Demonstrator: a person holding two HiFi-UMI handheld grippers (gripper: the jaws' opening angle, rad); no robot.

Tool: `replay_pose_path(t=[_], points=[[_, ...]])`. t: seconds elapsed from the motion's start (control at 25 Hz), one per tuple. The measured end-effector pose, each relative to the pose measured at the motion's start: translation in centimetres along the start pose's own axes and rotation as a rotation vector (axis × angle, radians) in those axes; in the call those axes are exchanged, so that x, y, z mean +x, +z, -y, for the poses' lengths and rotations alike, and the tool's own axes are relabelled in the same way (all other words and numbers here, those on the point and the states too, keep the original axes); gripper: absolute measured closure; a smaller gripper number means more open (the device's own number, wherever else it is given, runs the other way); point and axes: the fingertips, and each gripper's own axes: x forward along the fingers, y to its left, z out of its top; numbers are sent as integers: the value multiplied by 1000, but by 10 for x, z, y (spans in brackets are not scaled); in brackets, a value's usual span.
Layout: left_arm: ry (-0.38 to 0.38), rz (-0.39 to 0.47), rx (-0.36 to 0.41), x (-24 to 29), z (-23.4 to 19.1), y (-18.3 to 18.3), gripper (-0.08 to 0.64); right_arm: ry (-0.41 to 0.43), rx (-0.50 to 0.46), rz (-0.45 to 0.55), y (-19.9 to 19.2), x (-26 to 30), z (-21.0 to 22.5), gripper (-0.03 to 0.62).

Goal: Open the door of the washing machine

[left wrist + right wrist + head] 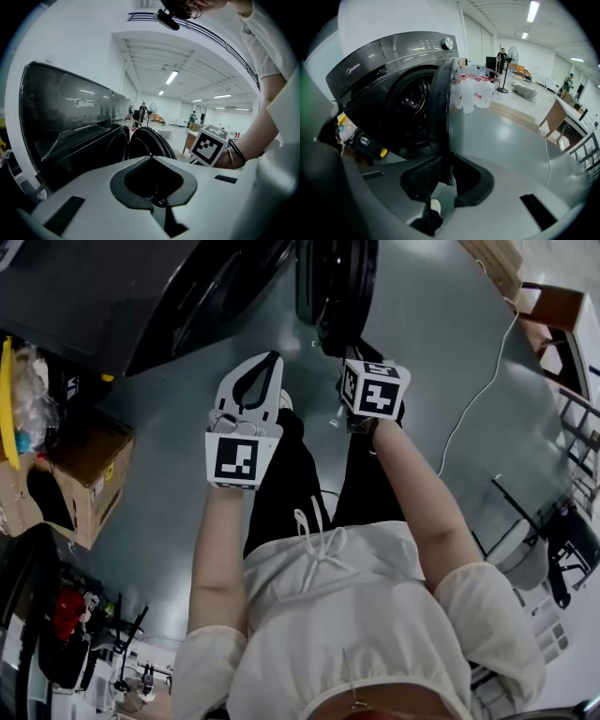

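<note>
The top edge of the head view crops the dark grey front-loading washing machine (112, 296) and its round black-rimmed door (337, 287). There the right claw (446, 173) hides its tips behind its marker cube (375, 390). Lettering beside the silver dial (447, 43) is too small to read

One door (440, 103), two hand-held grippers (151, 158) (446, 171)
</note>
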Motion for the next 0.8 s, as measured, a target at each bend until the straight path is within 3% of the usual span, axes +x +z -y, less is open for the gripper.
replay_pose_path(t=[0.12,0.28,0.52,0.8], points=[[27,-31,-22,11,9,-2,537,30,-49,-20,0,0,13,531],[56,-3,-30,38,25,4,537,68,-112,-47,0,-1,36,529],[20,-24,-23,90,74,20,537,104,-183,-77,10,-6,87,529],[3,-53,-28,138,114,40,537,199,-351,-134,18,-8,138,528]])
